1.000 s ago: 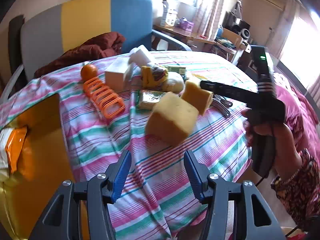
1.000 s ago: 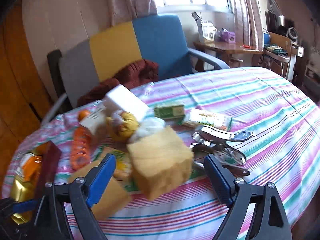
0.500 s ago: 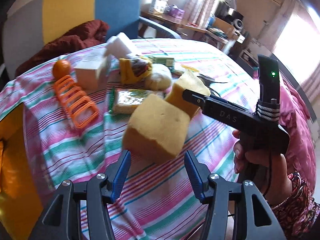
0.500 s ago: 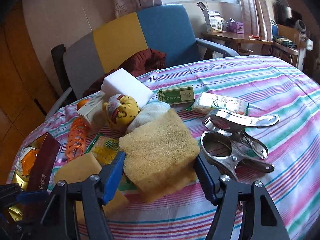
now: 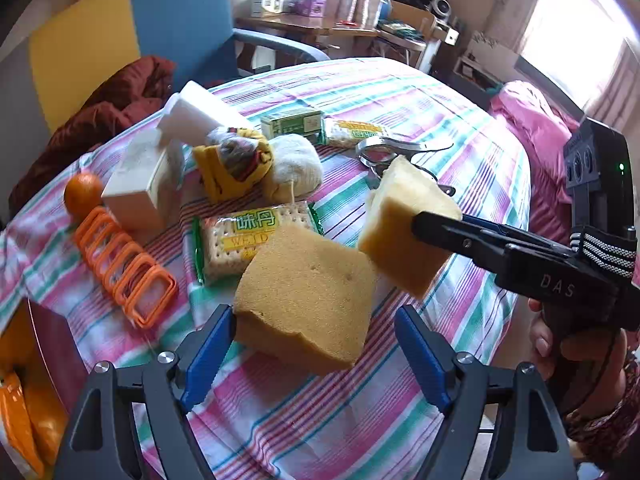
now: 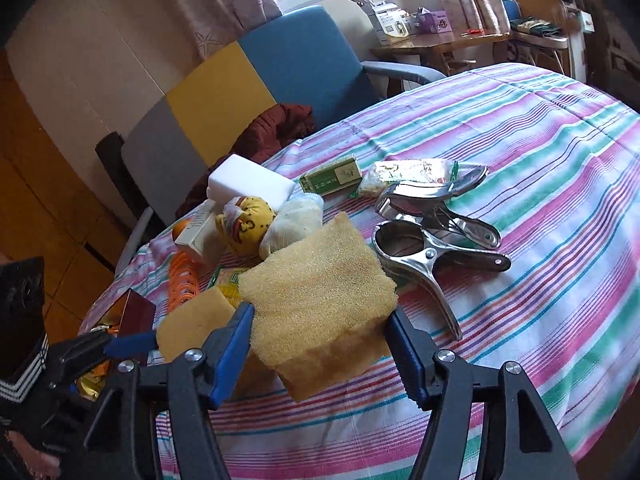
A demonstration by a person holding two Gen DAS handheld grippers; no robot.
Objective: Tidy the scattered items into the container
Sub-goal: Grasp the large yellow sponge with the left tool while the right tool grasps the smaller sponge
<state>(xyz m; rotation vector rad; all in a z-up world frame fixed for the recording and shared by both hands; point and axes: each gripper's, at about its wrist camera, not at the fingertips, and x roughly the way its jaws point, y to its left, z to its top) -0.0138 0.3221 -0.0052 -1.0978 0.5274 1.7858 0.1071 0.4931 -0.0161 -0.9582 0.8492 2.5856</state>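
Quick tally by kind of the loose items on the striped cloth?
Sponges: 2
Metal clamps: 2
Cracker packs: 2
Boxes: 2
White block: 1
Sock bundles: 2
Orange: 1
Orange rack: 1
Total: 13

Behind your worktop (image 6: 560, 168) sits a chair (image 6: 280, 68) in grey, yellow and blue, maroon cloth (image 6: 276, 128) heaped on its seat, cluttered desk (image 6: 444, 42) beyond.

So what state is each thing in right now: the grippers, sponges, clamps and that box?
Left gripper: open, jaws just opened, darker sponge between them.
Right gripper: shut on paler sponge, jaws just closed further.
darker sponge: resting on the cloth, ungripped.
paler sponge: held off the table.
Metal clamps: shut, lying flat.
Box: open.
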